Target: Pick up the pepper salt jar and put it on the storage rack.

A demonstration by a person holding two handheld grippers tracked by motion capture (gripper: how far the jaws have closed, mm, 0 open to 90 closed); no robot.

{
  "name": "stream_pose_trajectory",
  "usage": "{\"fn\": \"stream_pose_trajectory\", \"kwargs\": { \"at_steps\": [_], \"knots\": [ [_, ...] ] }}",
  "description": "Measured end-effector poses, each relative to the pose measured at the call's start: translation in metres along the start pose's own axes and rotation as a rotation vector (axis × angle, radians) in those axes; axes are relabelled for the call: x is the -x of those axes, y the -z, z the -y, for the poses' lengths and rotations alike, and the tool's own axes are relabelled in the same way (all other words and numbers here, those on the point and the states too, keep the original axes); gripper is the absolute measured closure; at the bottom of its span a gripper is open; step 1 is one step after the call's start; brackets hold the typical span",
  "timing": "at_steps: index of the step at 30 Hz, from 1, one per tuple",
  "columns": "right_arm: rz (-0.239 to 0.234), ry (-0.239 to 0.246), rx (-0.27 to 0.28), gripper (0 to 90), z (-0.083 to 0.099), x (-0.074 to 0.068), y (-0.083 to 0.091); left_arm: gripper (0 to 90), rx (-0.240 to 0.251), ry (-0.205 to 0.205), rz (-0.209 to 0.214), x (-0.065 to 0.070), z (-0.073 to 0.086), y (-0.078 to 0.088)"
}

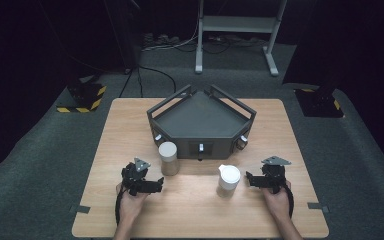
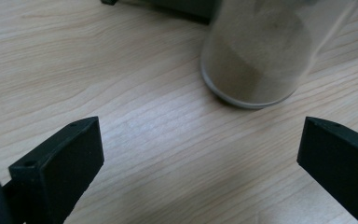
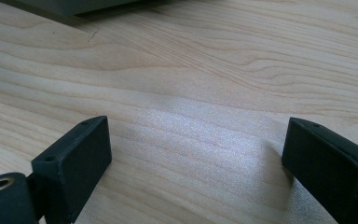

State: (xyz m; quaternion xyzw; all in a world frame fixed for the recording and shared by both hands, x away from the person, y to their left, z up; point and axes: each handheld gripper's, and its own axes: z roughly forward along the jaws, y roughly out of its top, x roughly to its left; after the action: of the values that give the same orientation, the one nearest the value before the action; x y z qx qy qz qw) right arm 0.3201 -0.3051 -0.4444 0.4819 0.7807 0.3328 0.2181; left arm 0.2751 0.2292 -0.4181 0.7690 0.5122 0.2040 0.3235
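Note:
A clear jar (image 1: 169,158) partly filled with sandy powder stands on the wooden table (image 1: 130,125) just in front of the dark tray. The left gripper view has the same jar (image 2: 256,60) ahead and to the right of the jaws. A second jar with a white spouted lid (image 1: 228,179) stands to its right. My left gripper (image 1: 158,184) (image 2: 200,140) rests open on the table below the first jar, with only bare wood between its jaws. My right gripper (image 1: 248,179) (image 3: 196,140) is open too and points at the white-lidded jar from the right, apart from it.
A dark grey five-sided tray (image 1: 200,117) with raised rails sits at the table's middle back, with small knobs on its front wall. Its edge (image 3: 65,7) crosses the top left of the right gripper view. Beyond the table are grey carpet, cables and a white stand (image 1: 237,30).

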Motion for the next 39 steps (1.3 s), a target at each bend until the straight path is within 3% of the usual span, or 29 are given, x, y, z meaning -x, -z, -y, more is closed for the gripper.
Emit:
{"fn": "stream_pose_trajectory", "kwargs": {
  "at_steps": [28, 39],
  "knots": [
    [0.0, 0.0, 0.0, 7.6, 0.0, 0.0, 0.0, 2.7, 0.026, -0.016, 0.059, 0.013, -0.022, -0.017],
    [0.0, 0.0, 0.0, 7.6, 0.0, 0.0, 0.0, 5.7, 0.04, -0.027, 0.049, 0.019, -0.034, -0.023]
  ]
}}
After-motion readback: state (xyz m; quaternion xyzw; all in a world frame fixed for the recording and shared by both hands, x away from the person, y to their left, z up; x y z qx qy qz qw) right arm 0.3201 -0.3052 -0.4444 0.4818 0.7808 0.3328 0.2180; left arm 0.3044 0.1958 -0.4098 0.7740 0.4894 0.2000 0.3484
